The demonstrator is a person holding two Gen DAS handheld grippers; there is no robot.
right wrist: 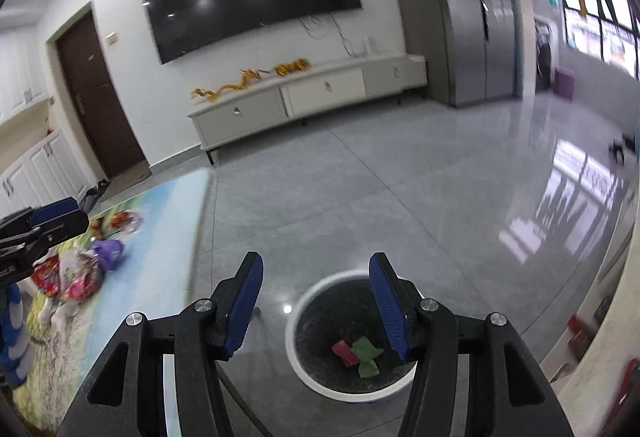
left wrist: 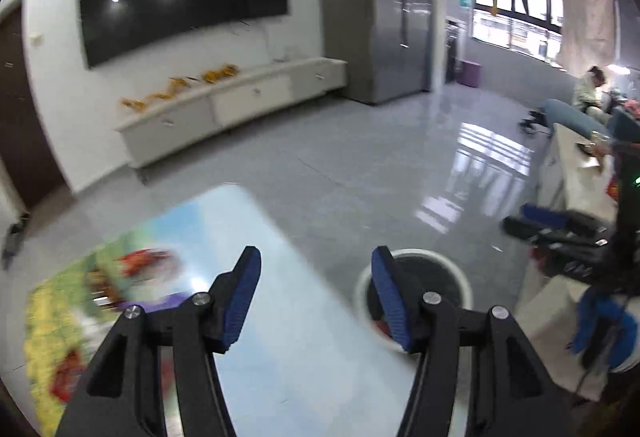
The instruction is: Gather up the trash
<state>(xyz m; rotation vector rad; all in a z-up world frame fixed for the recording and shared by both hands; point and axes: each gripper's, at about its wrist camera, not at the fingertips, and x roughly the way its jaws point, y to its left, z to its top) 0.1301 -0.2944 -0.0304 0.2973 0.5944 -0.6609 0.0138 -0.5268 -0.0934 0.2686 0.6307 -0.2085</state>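
A round white-rimmed bin [right wrist: 352, 333] stands on the floor beside the table; a red wrapper [right wrist: 343, 353] and green wrappers [right wrist: 366, 357] lie inside it. My right gripper [right wrist: 316, 277] is open and empty above the bin. The bin also shows in the left wrist view [left wrist: 416, 289]. My left gripper [left wrist: 316, 269] is open and empty over the table's edge [left wrist: 280, 237]. A pile of coloured wrappers [right wrist: 84, 265] lies on the table, with the left gripper [right wrist: 48, 225] beside it. The wrappers are a blur in the left wrist view [left wrist: 132, 273].
The table has a printed landscape cover [right wrist: 152, 237]. A white TV cabinet [right wrist: 304, 101] and a wall TV stand ahead, a grey fridge [right wrist: 476, 9] to the right. Shiny grey tiles [right wrist: 400, 177] fill the floor. A second table [left wrist: 576, 173] with clutter is at the right.
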